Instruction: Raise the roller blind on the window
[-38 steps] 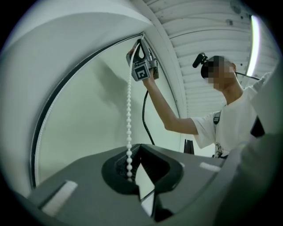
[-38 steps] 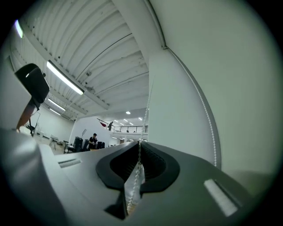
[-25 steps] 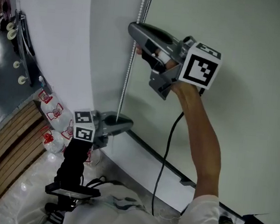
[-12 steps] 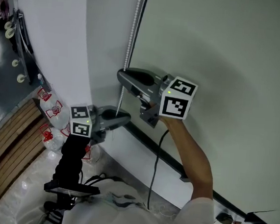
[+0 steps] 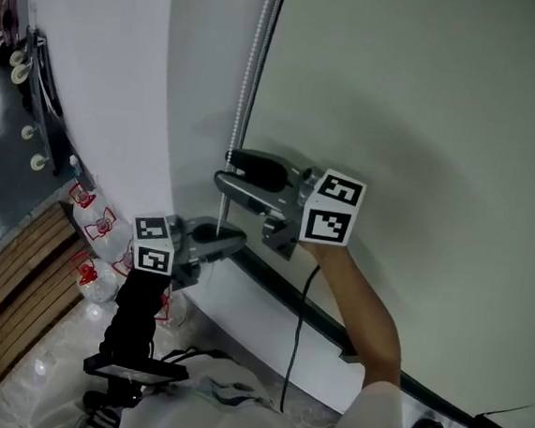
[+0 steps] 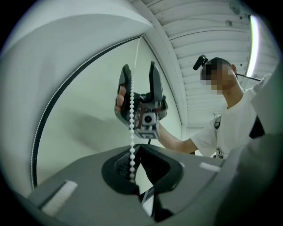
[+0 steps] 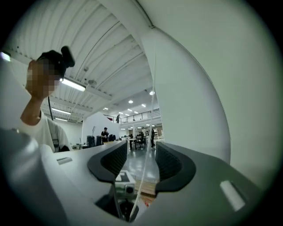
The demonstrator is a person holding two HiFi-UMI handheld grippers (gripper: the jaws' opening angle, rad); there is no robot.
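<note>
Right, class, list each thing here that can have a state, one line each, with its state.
Left claw, shut on the bead chain.
Right claw, open, just been opening; the chain runs between its jaws unpressed.
Bead chain, hangs straight down into the left claw.
Roller blind, down, not yet raised.

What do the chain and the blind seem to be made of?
The chain: small round beads, white and slightly glossy, so probably plastic; in the head view it looks greyer, so metal is possible. The blind: smooth, matte, pale sheet without visible weave, likely coated fabric or vinyl.
</note>
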